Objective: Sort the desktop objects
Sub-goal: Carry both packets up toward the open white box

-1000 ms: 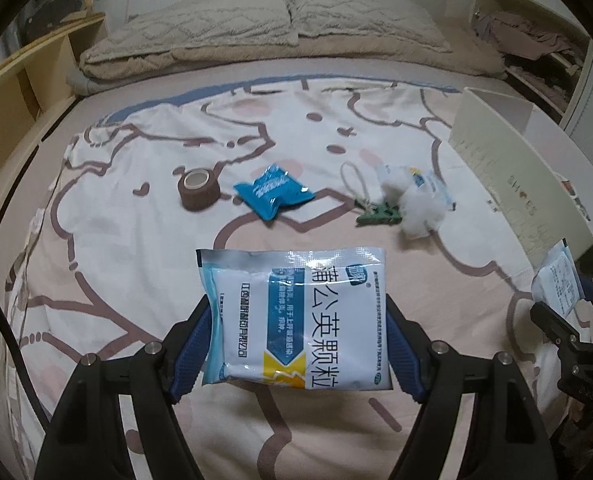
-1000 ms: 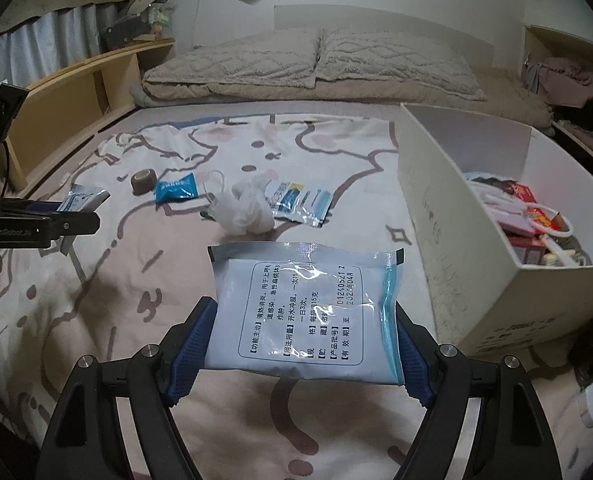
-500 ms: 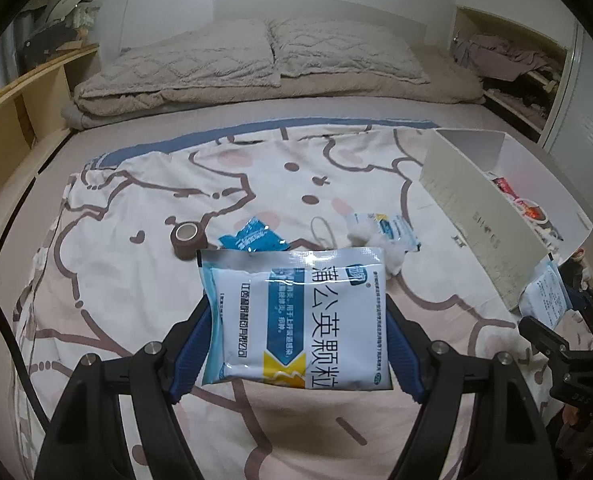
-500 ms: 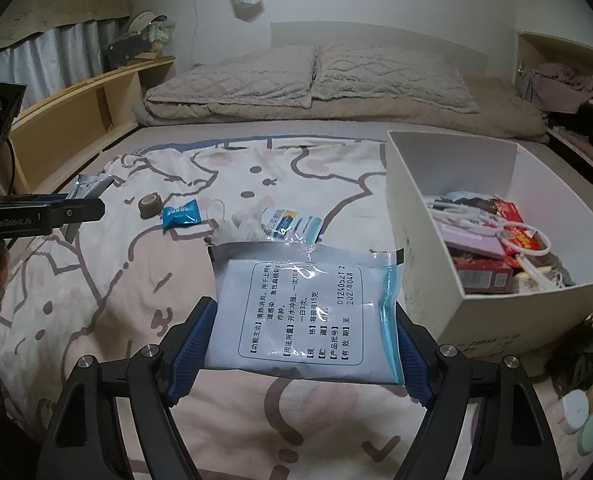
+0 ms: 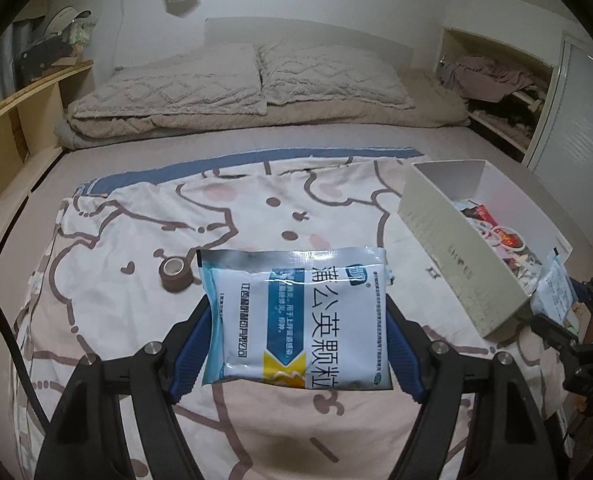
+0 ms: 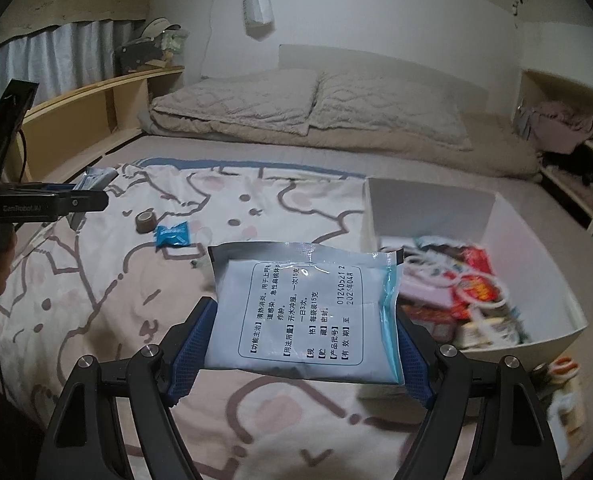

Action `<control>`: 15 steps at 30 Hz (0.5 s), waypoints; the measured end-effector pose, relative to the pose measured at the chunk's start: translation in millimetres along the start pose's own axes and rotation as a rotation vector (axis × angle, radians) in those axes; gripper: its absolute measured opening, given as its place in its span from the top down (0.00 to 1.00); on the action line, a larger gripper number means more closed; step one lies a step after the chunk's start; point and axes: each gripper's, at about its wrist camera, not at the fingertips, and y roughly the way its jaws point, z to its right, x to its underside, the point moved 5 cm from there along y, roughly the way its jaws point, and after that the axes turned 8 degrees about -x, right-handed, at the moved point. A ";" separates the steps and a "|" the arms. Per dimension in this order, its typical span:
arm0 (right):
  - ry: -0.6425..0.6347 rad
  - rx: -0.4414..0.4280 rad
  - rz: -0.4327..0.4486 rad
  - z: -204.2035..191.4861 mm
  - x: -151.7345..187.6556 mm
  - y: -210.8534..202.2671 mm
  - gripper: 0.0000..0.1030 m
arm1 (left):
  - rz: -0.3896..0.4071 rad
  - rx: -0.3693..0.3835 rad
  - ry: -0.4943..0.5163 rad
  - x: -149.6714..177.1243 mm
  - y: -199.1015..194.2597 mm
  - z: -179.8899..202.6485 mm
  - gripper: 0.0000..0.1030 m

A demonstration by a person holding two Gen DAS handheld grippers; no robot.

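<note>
Left gripper (image 5: pixel 296 320): blue pads (image 5: pixel 188 352) pressed against both side edges of a white-and-blue sachet (image 5: pixel 296 316), printed face up, held flat above the bedsheet (image 5: pixel 116 240).

Right gripper (image 6: pixel 302 320): pads (image 6: pixel 188 344) likewise clamped on a second sachet (image 6: pixel 304 312), pale, text panel up, with a blue seal strip along its right edge. It is held above the sheet just left of the box, its right corner overlapping the near box wall in the view.

Box (image 6: pixel 536 248): white, open-topped, on the right side of the bed. Contents: mixed packets, red (image 6: pixel 472 288) and lilac among them, with a white cord loop; motion blur makes the rest hard to read. In the left wrist view the box (image 5: pixel 456 256) stands well right of the held sachet, with the other gripper and its sachet (image 5: pixel 556 292) at the box's near corner.

Loose on the sheet:
- tape roll (image 5: pixel 175 274), brown, just left of the left sachet's top corner; also seen from the right wrist (image 6: pixel 146 221).
- blue packet (image 6: pixel 172 235), just right of the tape.

Background: two pillows (image 5: pixel 256 76) at the head of the bed; wooden shelf (image 5: pixel 20 108) along the left side.
</note>
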 end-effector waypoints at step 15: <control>0.002 0.019 -0.019 62.7 -16.5 -16.6 0.20 | 0.067 0.050 -0.007 -33.2 -20.1 21.9 0.24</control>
